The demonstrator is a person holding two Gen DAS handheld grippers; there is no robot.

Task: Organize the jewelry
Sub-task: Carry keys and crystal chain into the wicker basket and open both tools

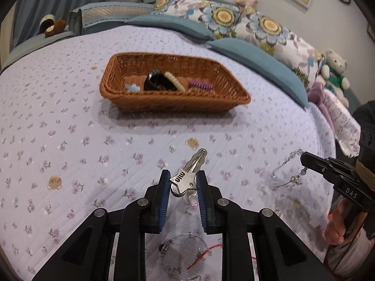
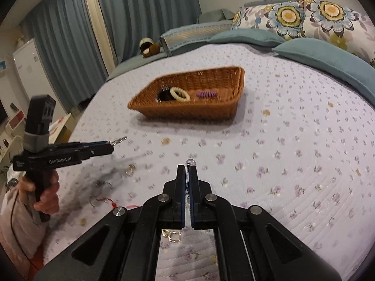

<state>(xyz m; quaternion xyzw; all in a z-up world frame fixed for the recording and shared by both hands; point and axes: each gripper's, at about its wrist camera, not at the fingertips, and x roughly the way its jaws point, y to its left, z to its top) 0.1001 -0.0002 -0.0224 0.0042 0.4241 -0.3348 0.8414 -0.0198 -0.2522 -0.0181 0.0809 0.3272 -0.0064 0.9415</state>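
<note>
Left wrist view showed the left tongs point(image 1: 183, 182) clamped across the star-shaped head of a silver hair clip point(image 1: 188, 174), gripping its broad flat end so the piece stayed level above the bed point(image 1: 70, 128). The clip's long axis ran forward and slightly right, its wavy tip pointing roughly toward the wicker basket point(image 1: 131, 104), which lay ahead with a black clip point(image 1: 157, 82), a cream hair tie point(image 1: 174, 80) and a purple hair tie point(image 1: 200, 85) already inside. The right tongs point(image 2: 187, 167) were pressed together on a clear beaded bracelet point(image 1: 290, 171); pinched near one bead point(image 2: 189, 163), its chain hung in a loose loop below the tips, free of the quilt. A thin wire hoop with red thread point(image 1: 185, 253) lay on the bed beneath the left tongs, probably awaiting its turn. Both held pieces were probably bound for the basket.
</note>
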